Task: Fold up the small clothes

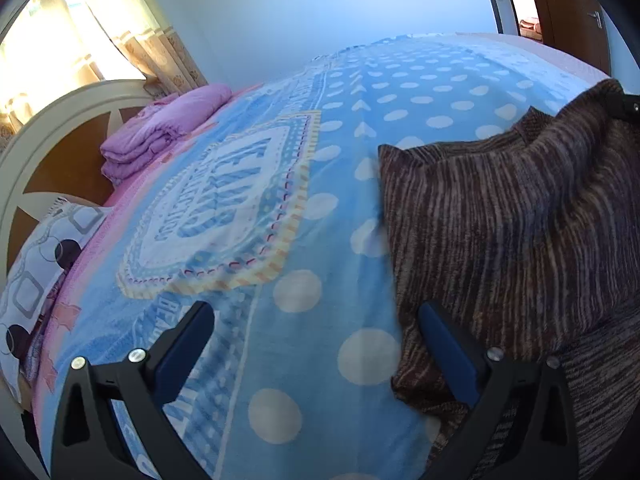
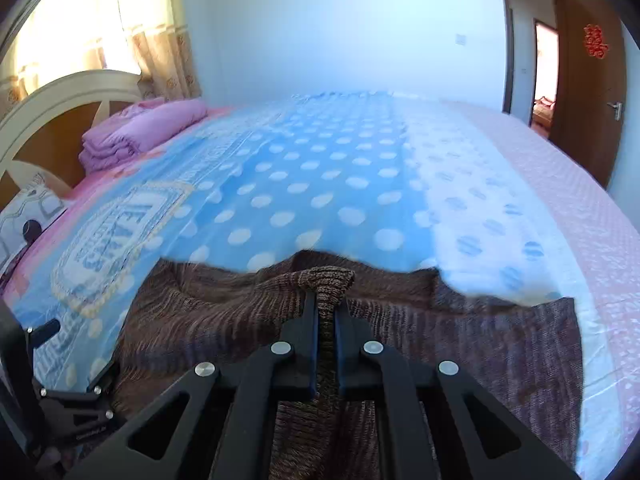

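Note:
A brown striped knit garment point(image 1: 500, 220) lies on the blue polka-dot blanket point(image 1: 320, 240) on the bed. In the left wrist view my left gripper point(image 1: 316, 316) is open and empty, with its right finger point(image 1: 448, 344) touching the garment's left edge. In the right wrist view my right gripper point(image 2: 326, 304) is shut on a bunched fold of the garment point(image 2: 224, 308) and lifts it off the blanket point(image 2: 320, 184). The left gripper point(image 2: 60, 360) shows at the lower left of that view.
A folded purple quilt point(image 1: 160, 132) and a patterned pillow point(image 1: 40, 264) lie by the curved headboard point(image 1: 48, 120) at the left. Curtains point(image 2: 160, 40) hang behind. An open wooden door point(image 2: 588, 92) stands at the right. A pink sheet point(image 2: 560, 184) covers the bed's right side.

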`<action>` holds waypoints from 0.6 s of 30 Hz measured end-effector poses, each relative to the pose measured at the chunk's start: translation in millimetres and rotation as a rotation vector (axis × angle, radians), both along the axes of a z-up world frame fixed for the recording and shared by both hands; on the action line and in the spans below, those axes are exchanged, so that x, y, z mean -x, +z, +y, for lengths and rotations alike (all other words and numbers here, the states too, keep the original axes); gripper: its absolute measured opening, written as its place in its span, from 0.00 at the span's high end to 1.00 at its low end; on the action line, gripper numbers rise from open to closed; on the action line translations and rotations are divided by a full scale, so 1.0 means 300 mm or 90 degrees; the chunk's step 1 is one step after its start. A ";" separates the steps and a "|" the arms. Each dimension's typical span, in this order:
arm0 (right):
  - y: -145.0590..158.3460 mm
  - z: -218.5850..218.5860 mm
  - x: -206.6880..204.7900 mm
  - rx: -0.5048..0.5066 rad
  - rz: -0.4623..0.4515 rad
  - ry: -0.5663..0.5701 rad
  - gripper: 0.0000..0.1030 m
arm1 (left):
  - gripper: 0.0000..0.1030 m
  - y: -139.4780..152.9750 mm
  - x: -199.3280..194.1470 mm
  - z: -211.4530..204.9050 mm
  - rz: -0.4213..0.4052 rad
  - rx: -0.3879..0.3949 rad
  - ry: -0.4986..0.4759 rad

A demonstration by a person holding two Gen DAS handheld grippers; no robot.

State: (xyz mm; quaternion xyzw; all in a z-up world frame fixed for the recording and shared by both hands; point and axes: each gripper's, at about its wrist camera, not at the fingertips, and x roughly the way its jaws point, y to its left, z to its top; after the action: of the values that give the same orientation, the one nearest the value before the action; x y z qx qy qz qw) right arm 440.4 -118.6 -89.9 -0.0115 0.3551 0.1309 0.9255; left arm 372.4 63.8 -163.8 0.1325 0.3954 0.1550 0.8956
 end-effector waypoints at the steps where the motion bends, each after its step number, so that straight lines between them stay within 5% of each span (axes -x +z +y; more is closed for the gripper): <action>1: -0.022 -0.001 -0.018 0.015 0.013 -0.002 0.94 | 0.00 -0.001 0.000 -0.004 0.000 -0.005 -0.001; 5: -0.106 -0.032 -0.065 0.010 0.077 -0.018 0.87 | 0.00 0.017 0.011 -0.007 -0.010 -0.001 -0.012; 7: -0.105 -0.053 -0.039 0.030 0.066 -0.042 0.50 | 0.00 0.043 0.026 0.008 -0.028 0.019 -0.012; 12: -0.023 -0.107 0.101 -0.070 0.034 0.009 0.49 | 0.00 0.065 0.046 0.007 -0.052 0.042 -0.010; 15: -0.024 -0.033 0.177 -0.046 0.057 0.098 0.49 | 0.00 0.020 0.020 -0.030 -0.017 0.004 -0.018; 18: -0.092 0.017 0.229 0.036 0.101 0.123 0.65 | 0.00 0.016 0.018 -0.027 -0.011 0.006 -0.019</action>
State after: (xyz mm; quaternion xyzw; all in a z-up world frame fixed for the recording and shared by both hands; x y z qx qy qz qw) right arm 371.7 -113.6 -117.4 -0.0615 0.4277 0.2100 0.8770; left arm 367.0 55.6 -158.9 0.1327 0.3867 0.1405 0.9017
